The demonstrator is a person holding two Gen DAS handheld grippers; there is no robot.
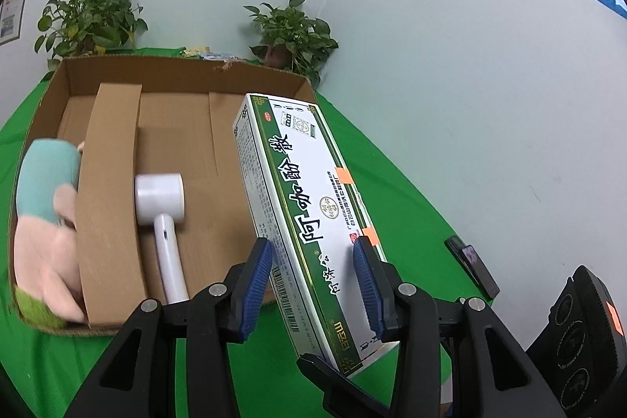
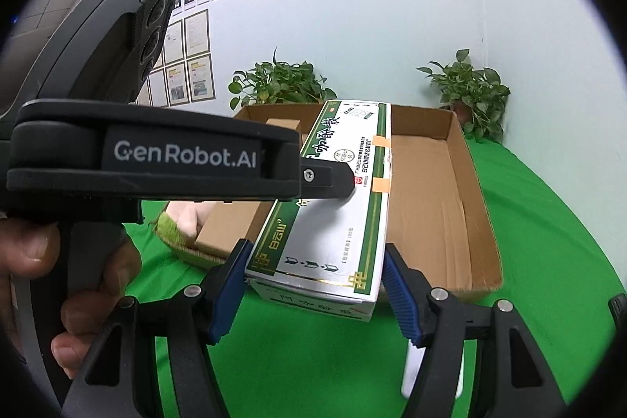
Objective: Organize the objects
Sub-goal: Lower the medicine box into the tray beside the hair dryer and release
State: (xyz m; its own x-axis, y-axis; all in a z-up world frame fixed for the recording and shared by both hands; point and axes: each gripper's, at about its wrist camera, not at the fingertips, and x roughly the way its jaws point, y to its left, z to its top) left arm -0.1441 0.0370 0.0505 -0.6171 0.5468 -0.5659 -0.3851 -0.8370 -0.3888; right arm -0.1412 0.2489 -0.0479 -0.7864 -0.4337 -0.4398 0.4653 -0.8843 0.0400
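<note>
A long white and green medicine box (image 1: 309,218) is tilted over the open cardboard box (image 1: 184,77). My left gripper (image 1: 313,285) is shut on the medicine box near its near end, blue pads against both sides. In the right wrist view the medicine box (image 2: 337,222) lies between the wide-spread fingers of my right gripper (image 2: 313,300), which is open and close beside its near end. The left gripper (image 2: 329,183) shows there clamped on the box from the left. Inside the cardboard box (image 2: 443,206) lie a white handheld device (image 1: 162,210) and a plush toy (image 1: 43,222).
A cardboard divider (image 1: 109,206) stands between toy and device. Two potted plants (image 1: 90,18) (image 1: 294,34) stand behind the box against the wall. A phone (image 1: 472,265) lies on the green cloth (image 1: 392,190) at the right. A white object (image 2: 411,367) lies below the right gripper.
</note>
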